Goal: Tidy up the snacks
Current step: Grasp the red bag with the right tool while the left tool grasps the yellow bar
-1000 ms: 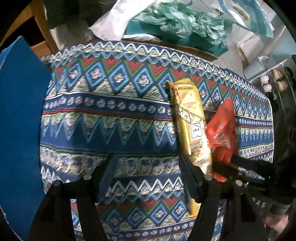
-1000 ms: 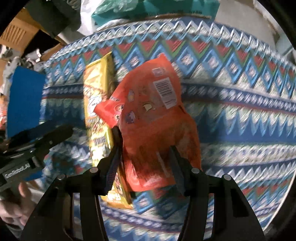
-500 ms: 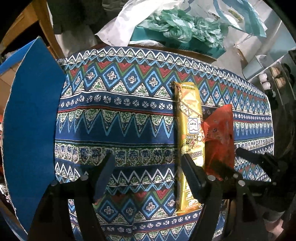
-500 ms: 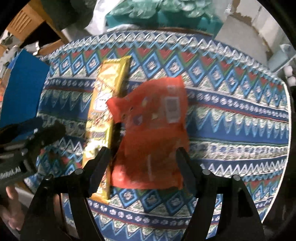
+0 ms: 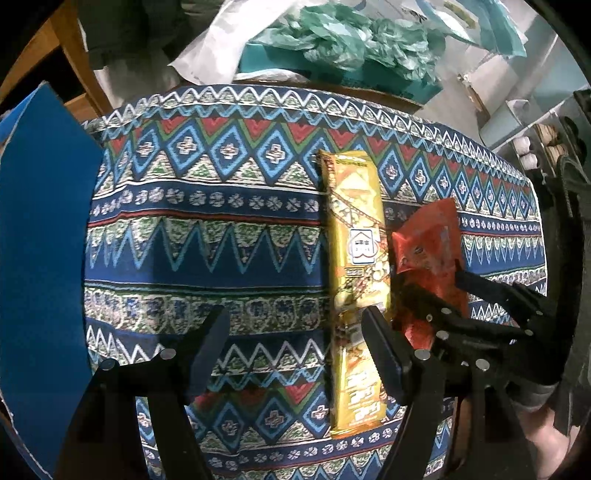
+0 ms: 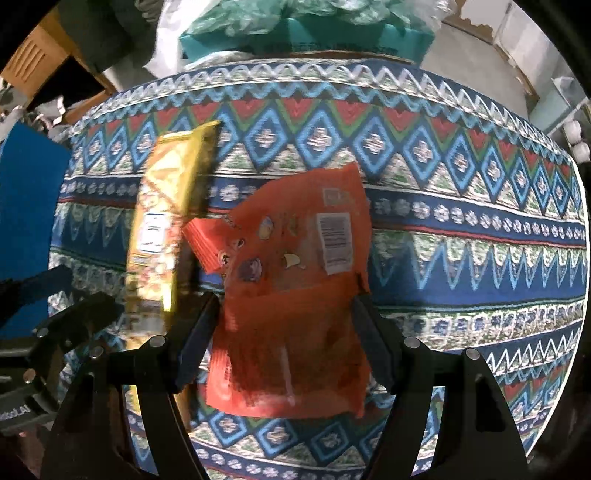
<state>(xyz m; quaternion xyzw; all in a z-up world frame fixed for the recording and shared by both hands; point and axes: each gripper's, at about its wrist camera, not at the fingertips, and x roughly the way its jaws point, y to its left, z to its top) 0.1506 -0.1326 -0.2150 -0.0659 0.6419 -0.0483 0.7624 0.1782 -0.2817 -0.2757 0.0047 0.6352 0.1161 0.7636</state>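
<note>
Both grippers point steeply down over the desk (image 5: 229,258), which wears a cloth of blue, red and green zigzags and diamonds. The long yellow snack pack (image 5: 356,280) lies flat on that cloth, running away from the cameras, and the orange snack bag (image 6: 295,302) lies just to its right, one folded corner close against the yellow pack's edge.

The right gripper (image 6: 284,332) straddles the lower half of the orange bag, and its jaws have just been opening: the bag sits between them on the cloth, barcode side up, and the pads stand apart from its sides rather than pinching it. From the left wrist view that same gripper shows at the right, its dark fingers lying over the orange bag (image 5: 432,258).

The left gripper (image 5: 295,343) has its jaws spread wide too, having just been opening, and there is only patterned cloth between them. Its right-hand finger stands in front of the near part of the yellow pack; whether it touches it, I cannot tell.

At the left edge a blue board (image 5: 40,258) overlaps the desk. Beyond the far edge sits a teal box (image 6: 306,33) topped with crumpled green plastic (image 5: 354,37).
</note>
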